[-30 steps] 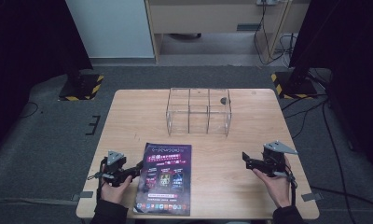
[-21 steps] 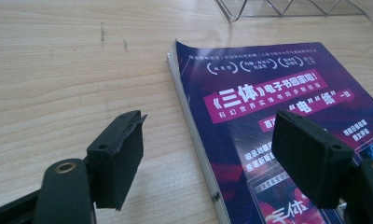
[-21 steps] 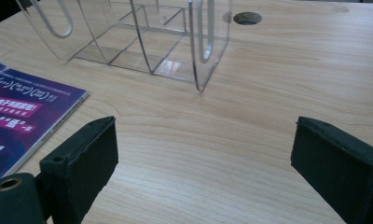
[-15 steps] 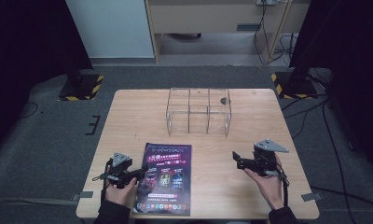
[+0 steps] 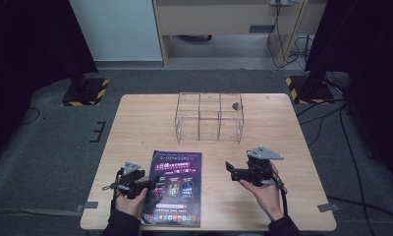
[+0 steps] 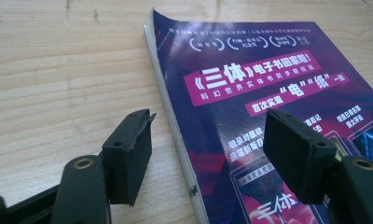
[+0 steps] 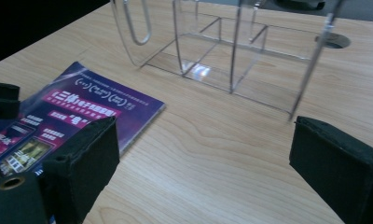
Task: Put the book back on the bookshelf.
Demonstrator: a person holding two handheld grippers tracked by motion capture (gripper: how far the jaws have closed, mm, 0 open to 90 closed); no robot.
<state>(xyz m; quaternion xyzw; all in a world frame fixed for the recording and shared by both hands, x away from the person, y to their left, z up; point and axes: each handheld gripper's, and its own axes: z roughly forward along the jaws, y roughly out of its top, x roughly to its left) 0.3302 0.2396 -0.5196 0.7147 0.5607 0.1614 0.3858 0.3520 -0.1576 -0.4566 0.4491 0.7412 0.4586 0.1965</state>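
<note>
At lower centre of the high view, the magazine lies flat on the worktop, its spine edge between the left claw's released, just-closing jaws. Risk: pads pinch only the cover, tearing it; right claw hangs released, clear.

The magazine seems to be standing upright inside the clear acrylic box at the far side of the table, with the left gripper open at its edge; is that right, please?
Not quite. The magazine lies flat on the table, at its near side, apart from the clear acrylic box, as the high view shows. The rest holds: the left gripper is open astride its edge, jaws just closing, pads not pressing.
</note>
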